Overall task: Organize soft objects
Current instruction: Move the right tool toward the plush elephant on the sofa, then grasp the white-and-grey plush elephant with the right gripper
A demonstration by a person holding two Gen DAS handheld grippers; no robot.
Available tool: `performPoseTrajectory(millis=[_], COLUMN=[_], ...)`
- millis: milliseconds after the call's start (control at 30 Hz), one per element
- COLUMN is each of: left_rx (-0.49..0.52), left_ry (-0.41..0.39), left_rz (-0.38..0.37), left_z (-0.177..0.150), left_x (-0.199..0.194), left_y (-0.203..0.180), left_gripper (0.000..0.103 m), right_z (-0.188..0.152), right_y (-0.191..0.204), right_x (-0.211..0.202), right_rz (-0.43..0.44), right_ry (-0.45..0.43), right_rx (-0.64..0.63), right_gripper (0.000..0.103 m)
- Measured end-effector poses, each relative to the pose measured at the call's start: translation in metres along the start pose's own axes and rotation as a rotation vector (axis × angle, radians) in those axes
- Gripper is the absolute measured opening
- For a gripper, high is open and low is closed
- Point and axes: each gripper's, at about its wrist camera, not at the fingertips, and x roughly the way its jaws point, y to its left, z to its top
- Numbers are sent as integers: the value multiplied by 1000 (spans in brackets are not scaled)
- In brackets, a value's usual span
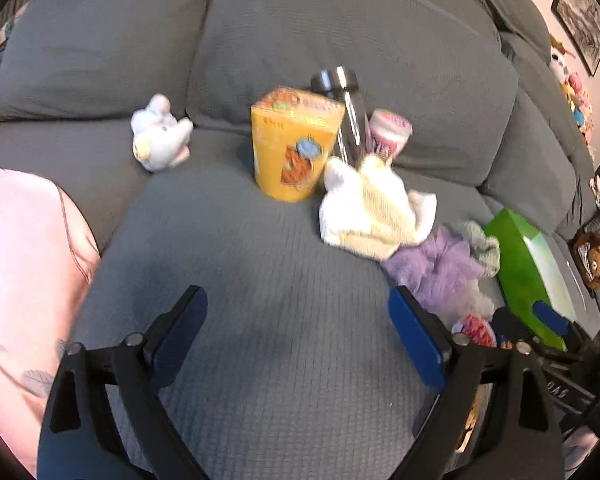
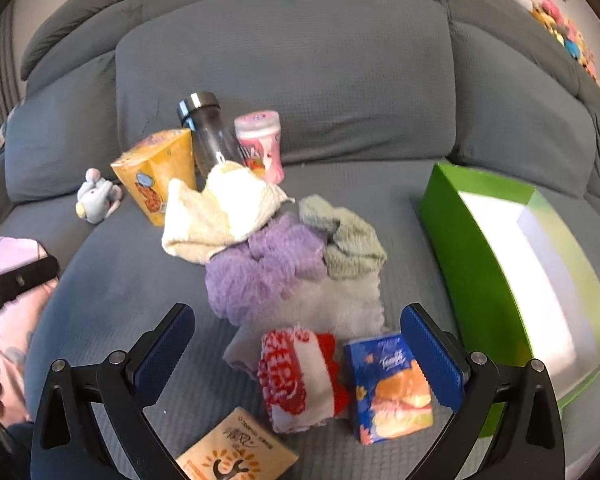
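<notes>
On the grey sofa seat (image 2: 112,280) lie four loose cloths in one heap: a cream knitted cloth (image 2: 216,216), a purple fluffy cloth (image 2: 260,272), a sage green cloth (image 2: 348,240) and a pale white cloth (image 2: 340,304) under them. Touching the front of the heap is one rolled red-and-white sock (image 2: 296,376). One small grey plush mouse (image 2: 98,196) sits well apart at the left, near the backrest.

Among the hard things are one yellow carton (image 2: 156,176), one clear bottle with a dark cap (image 2: 208,132) and one pink tub (image 2: 260,144), all standing just behind the cream cloth. One blue tissue pack (image 2: 392,388) lies beside the sock, one tan packet (image 2: 236,456) lies at the lower edge, and one open green box (image 2: 452,208) rests at the right with its white inside showing.

The left gripper (image 1: 296,340) is tilted down toward bare sofa fabric, its blue pads set wide with nothing between them. The right gripper (image 2: 296,352) is also tilted down, jaws spread wide; the sock and tissue pack appear between its fingers in the right wrist view, but the pads press on neither. A pink sleeve (image 1: 20,260) fills the left edge of the left wrist view.
</notes>
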Motion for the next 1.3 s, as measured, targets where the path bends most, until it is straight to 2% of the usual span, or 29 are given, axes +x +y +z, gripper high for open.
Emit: performPoseTrajectory(millis=[167, 267, 333, 500, 600, 700, 800, 900, 1033, 1133, 1300], left_rx=[-30, -67, -97, -172, -197, -255, -336, -379, -390, -427, -469], left_ry=[21, 27, 23, 12, 1, 11, 32, 30, 29, 27, 33], left_rz=[-18, 6, 20, 52, 96, 146, 142, 170, 211, 216, 188], left_z=[3, 3, 4, 2, 0, 0, 0, 2, 5, 6, 12], left_x=[-2, -3, -6, -14, -19, -19, -16, -18, -19, -19, -15], left_y=[19, 36, 49, 86, 106, 127, 148, 162, 169, 178, 186], left_gripper=[89, 87, 80, 77, 76, 68, 61, 59, 59, 59, 59], right_z=[9, 23, 34, 64, 86, 110, 125, 131, 143, 143, 129], right_y=[13, 29, 44, 105, 150, 208, 262, 308, 343, 353, 364], right_x=[-18, -26, -25, -5, 15, 47, 80, 114, 171, 205, 239], right_rz=[-10, 73, 153, 253, 302, 348, 364, 352, 270, 273, 220], right_ry=[-14, -1, 16, 49, 72, 116, 166, 209, 257, 324, 405], right_rx=[-38, -32, -34, -91, -135, -198, -252, -306, -312, -287, -325], right_gripper=[103, 103, 103, 103, 103, 100, 100, 100, 99, 99, 78])
